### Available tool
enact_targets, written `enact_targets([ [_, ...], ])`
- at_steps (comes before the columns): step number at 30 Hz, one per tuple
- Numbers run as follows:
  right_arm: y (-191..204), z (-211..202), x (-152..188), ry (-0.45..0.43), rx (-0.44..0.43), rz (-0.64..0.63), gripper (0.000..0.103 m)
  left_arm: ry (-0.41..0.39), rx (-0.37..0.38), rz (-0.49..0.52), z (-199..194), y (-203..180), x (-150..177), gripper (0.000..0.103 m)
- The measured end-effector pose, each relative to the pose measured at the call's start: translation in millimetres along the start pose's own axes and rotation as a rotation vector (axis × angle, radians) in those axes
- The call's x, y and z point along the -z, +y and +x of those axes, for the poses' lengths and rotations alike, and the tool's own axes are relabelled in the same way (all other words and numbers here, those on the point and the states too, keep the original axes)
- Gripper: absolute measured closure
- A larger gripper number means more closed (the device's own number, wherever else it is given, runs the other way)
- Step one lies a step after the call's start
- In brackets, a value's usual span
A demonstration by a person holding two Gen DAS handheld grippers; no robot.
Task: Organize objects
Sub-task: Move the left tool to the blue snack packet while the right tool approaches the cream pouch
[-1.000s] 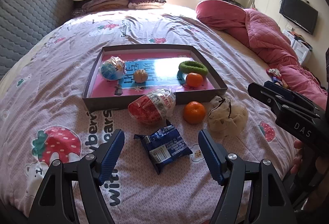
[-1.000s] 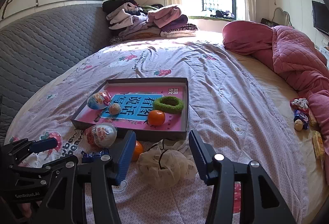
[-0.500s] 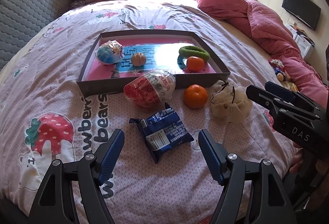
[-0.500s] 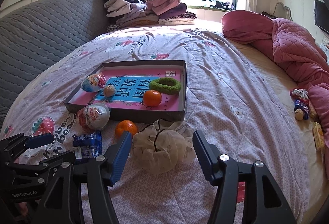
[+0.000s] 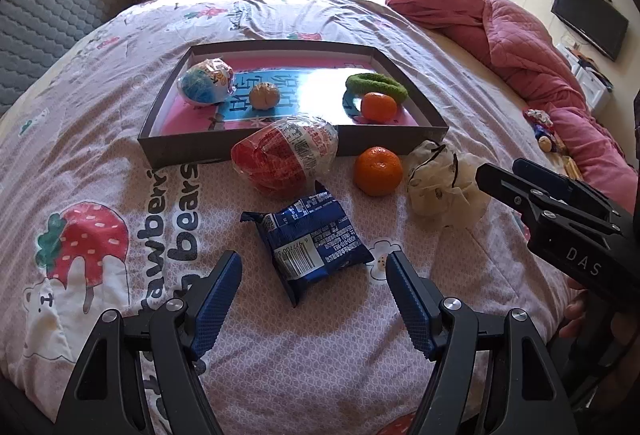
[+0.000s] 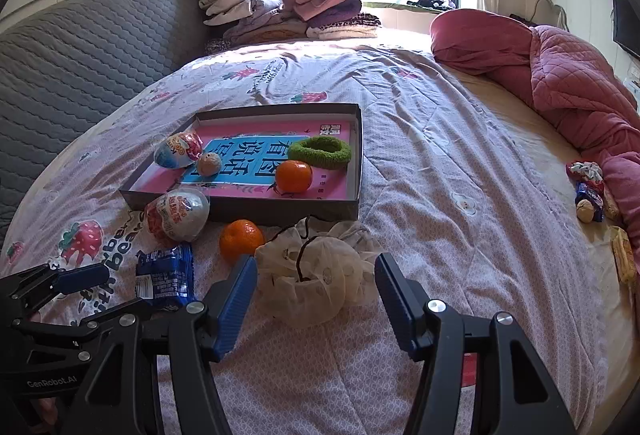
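Both grippers hover spread over the bed's near edge: left gripper (image 5: pixel 312 277) lines up the blue packet (image 5: pixel 312 241), right gripper (image 6: pixel 316 281) the cream scrunchie (image 6: pixel 316 283); each next needs lowering and pinching, then carrying into the tray (image 5: pixel 288 151).

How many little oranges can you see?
2. One orange sits inside the box, beside the green ring. The other orange lies on the bedspread just in front of the box. None looks hidden.

Snack packet (image 5: pixel 316 240), egg (image 5: pixel 285 160), orange (image 5: pixel 377 170) and scrunchie (image 5: pixel 442 186) lie before the tray (image 5: pixel 240 149)
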State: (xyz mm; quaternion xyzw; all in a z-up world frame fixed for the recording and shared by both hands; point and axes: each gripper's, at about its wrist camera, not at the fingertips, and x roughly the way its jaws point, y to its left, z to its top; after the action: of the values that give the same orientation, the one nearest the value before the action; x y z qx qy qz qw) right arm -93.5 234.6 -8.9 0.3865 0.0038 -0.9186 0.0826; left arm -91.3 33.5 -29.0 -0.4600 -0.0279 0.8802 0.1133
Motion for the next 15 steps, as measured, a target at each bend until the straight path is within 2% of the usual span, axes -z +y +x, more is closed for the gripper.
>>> enact_targets([
  [15,-11,19,5,0.029,0.022,0.041,0.042,0.024,0.014,-0.047,16,1,-5,0.027],
])
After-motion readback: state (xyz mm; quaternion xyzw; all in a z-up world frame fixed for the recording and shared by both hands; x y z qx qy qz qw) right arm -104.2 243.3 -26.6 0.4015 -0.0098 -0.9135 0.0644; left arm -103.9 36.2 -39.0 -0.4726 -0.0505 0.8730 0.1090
